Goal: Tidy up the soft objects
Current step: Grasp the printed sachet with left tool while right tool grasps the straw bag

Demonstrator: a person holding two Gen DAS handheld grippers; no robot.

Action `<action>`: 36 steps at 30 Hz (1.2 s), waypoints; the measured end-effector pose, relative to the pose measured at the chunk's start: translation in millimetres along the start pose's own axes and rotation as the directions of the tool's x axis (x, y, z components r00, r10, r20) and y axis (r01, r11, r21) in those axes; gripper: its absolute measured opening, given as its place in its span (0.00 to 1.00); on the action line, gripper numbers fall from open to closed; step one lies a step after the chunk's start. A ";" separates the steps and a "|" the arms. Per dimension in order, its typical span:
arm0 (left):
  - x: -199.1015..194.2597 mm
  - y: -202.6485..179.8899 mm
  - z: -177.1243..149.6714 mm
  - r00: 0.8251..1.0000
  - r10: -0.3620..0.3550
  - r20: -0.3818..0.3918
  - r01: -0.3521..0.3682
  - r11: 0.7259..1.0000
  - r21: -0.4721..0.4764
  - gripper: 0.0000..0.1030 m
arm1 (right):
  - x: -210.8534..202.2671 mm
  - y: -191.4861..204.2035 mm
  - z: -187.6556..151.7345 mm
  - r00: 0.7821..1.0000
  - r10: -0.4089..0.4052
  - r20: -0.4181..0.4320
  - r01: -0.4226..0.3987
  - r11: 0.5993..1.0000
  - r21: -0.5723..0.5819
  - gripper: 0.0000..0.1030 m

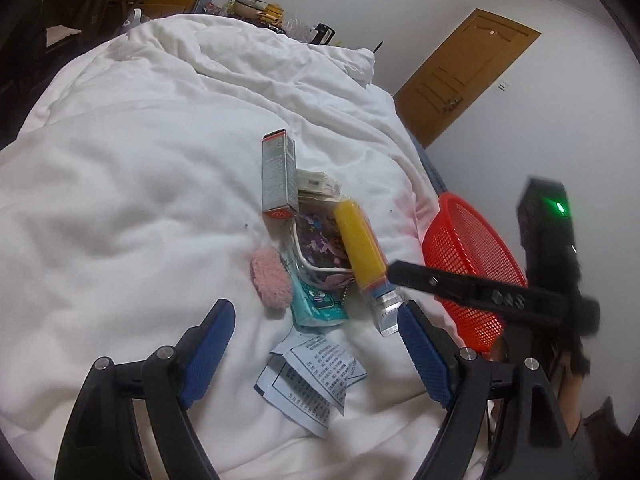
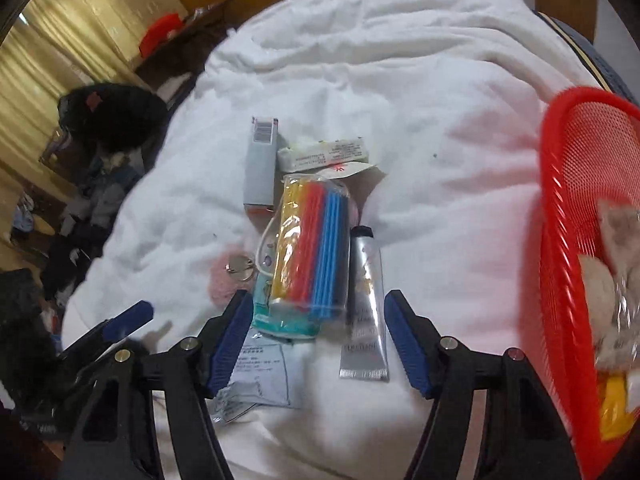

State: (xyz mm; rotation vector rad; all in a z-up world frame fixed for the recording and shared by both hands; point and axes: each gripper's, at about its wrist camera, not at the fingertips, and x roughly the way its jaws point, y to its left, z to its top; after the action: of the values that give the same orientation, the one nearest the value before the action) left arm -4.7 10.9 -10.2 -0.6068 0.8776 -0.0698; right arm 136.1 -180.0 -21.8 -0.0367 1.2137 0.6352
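Both the left hand-held gripper (image 1: 316,354) and the right hand-held gripper (image 2: 316,340) stand wide open and empty above a small pile in the centre of each frame, lying on the rumpled white duvet of the bed (image 1: 120,200). The fluffy pink plush pad (image 1: 271,277) at the left edge of the pile looks light and squashy, so I judge a pinch across its narrow middle will hold well, while the silver crimped metal-look tube (image 2: 365,312) and the glossy plastic pack of yellow, red and blue sticks (image 2: 310,248) seem slippery. The red plastic mesh basket (image 2: 560,240) waits at the right edge of the frame.
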 end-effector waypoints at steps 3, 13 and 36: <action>-1.1 3.3 -0.5 1.000 -0.001 0.001 0.001 1.000 -0.002 0.84 | 10.6 3.1 15.4 0.998 -0.048 -0.038 0.047 0.999 -0.013 0.66; -1.7 11.0 -1.3 1.000 -0.014 -0.005 0.014 1.000 -0.021 0.83 | 26.4 1.3 11.6 0.999 -0.029 -0.017 0.029 0.999 0.032 0.35; 65.6 -64.6 -16.5 0.945 0.145 -0.293 0.011 0.882 0.471 0.83 | -75.2 -40.0 -52.3 0.980 0.087 0.182 -0.089 0.996 0.003 0.30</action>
State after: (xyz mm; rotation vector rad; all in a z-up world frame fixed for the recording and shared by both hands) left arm 37.5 -70.2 -30.2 -0.1059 1.1510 -0.3169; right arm 95.1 -264.4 12.7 0.0833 1.0468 0.6940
